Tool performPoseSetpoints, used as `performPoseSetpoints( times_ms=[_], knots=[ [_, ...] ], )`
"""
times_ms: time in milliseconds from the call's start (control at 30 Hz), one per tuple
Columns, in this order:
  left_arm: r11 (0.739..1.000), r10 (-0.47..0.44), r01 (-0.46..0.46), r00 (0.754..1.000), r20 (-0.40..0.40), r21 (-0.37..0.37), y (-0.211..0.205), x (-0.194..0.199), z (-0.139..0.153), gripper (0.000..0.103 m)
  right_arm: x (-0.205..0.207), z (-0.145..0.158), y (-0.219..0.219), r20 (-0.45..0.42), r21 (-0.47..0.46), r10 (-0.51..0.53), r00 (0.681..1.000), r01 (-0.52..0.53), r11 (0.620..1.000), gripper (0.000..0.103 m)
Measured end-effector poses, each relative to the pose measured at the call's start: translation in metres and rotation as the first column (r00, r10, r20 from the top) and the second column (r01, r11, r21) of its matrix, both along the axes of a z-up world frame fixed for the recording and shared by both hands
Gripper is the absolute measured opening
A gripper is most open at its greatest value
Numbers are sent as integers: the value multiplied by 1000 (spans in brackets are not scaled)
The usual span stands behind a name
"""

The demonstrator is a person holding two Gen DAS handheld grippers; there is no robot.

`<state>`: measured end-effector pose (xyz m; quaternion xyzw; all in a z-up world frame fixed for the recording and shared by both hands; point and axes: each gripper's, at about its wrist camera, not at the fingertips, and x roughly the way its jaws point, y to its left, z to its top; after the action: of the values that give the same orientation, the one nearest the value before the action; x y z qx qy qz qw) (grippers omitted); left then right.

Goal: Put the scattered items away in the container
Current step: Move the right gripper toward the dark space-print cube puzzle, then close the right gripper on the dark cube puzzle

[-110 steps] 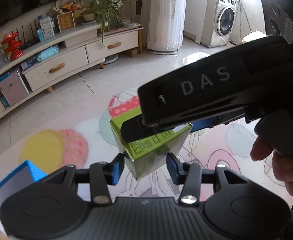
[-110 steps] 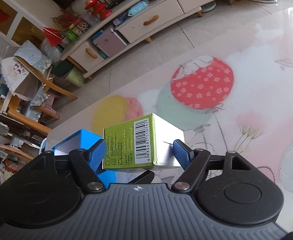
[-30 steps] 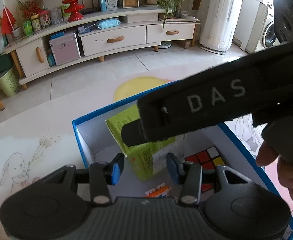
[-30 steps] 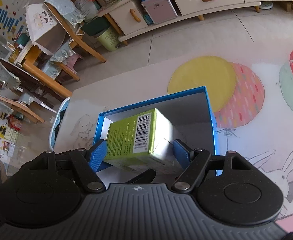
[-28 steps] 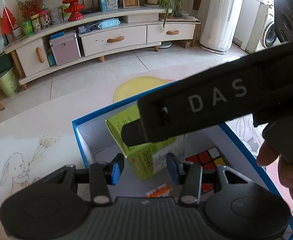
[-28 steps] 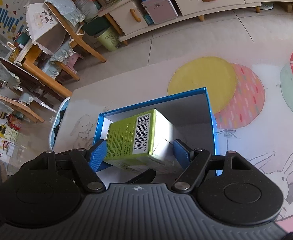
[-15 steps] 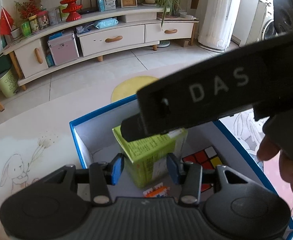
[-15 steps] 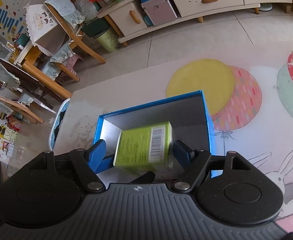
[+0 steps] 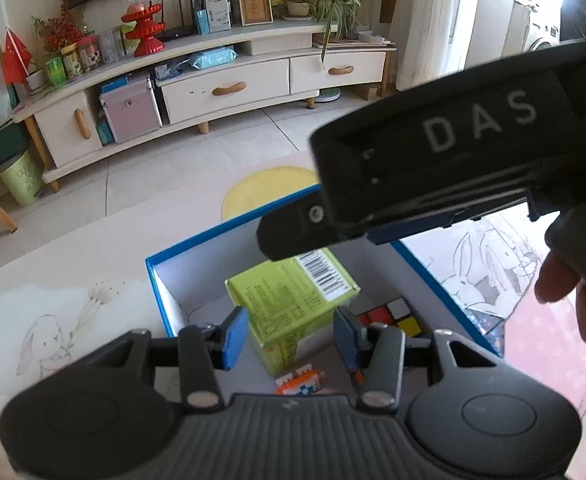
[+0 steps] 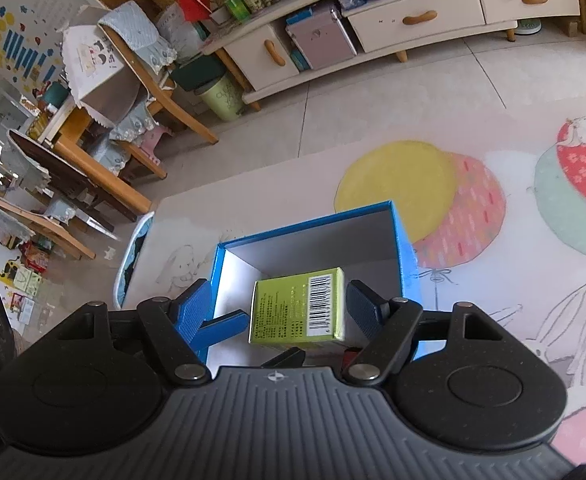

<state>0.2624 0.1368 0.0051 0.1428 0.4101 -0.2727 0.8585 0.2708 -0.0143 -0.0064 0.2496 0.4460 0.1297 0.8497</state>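
Note:
A green carton with a barcode (image 9: 293, 304) lies inside the open blue box (image 9: 161, 300), free of any fingers; it also shows in the right wrist view (image 10: 297, 312) within the blue box (image 10: 407, 256). My right gripper (image 10: 279, 304) is open and hovers above the carton; its black body crosses the left wrist view (image 9: 433, 176). My left gripper (image 9: 291, 338) is open and empty over the box. A colour cube (image 9: 397, 314) and a small orange and white toy (image 9: 299, 380) lie in the box.
The box sits on a table with a cartoon rabbit and balloon cover (image 10: 473, 208). A white TV cabinet (image 9: 221, 92), a green bin (image 10: 221, 98) and wooden chairs (image 10: 133, 92) stand beyond the table on the tiled floor.
My right gripper opened and let go of the green carton, which dropped into the blue box. Both grippers have risen slightly above the box.

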Motion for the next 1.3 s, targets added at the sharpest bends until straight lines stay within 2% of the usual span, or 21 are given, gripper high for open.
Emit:
performPoseSetpoints(
  times_ms=[433, 733, 1000, 1300],
  knots=[
    [998, -67, 66, 997, 38, 11, -19, -28, 29, 52, -43, 25, -43, 30, -2, -65, 997, 65, 998, 95],
    [990, -142, 142, 989, 47, 18, -51, -50, 35, 53, -74, 27, -90, 22, 12, -149, 989, 149, 989, 95],
    [969, -242, 239, 969, 48, 56, -82, -64, 27, 53, -92, 8, -127, -35, 63, -226, 973, 228, 972, 98],
    [930, -358, 353, 933, 38, 103, -102, -74, 17, 53, -107, -18, -147, -113, 131, -275, 955, 289, 948, 100]
  ],
)
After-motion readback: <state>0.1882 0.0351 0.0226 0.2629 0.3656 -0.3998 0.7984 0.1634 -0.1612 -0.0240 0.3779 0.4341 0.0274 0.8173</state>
